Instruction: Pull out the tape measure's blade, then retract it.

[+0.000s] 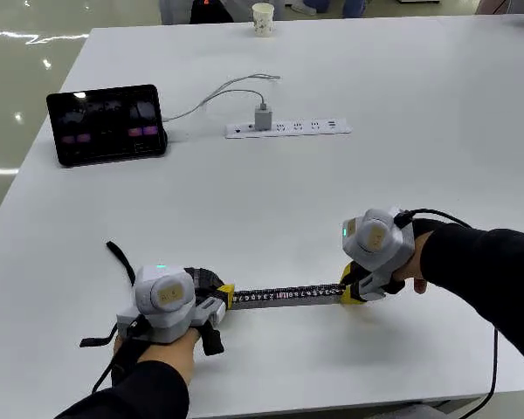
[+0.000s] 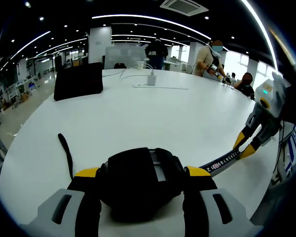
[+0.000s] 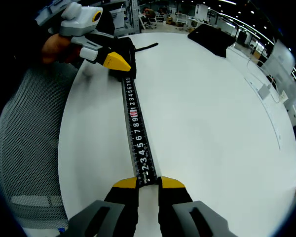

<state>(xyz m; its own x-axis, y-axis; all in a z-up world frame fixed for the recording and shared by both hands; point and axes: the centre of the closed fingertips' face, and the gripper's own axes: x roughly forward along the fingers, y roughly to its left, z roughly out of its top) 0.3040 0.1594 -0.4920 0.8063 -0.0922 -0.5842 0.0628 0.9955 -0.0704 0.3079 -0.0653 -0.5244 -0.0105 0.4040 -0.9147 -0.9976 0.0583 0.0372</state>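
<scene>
On the white desk (image 1: 349, 192), the left tongs (image 2: 142, 173) are clamped across the black tape measure case (image 2: 138, 185), with its wrist strap (image 2: 65, 152) lying off to the left. The case looks compact, rigid and fairly weighty, so a grip across its broad sides should hold. From its mouth the blade (image 3: 137, 129) lies flat along the desk to the right tongs (image 3: 143, 183), which pinch its tip narrowly. The blade is likely thin, springy steel, slick and sharp-edged. Holding it at the end and easing it back should stop it whipping.
</scene>
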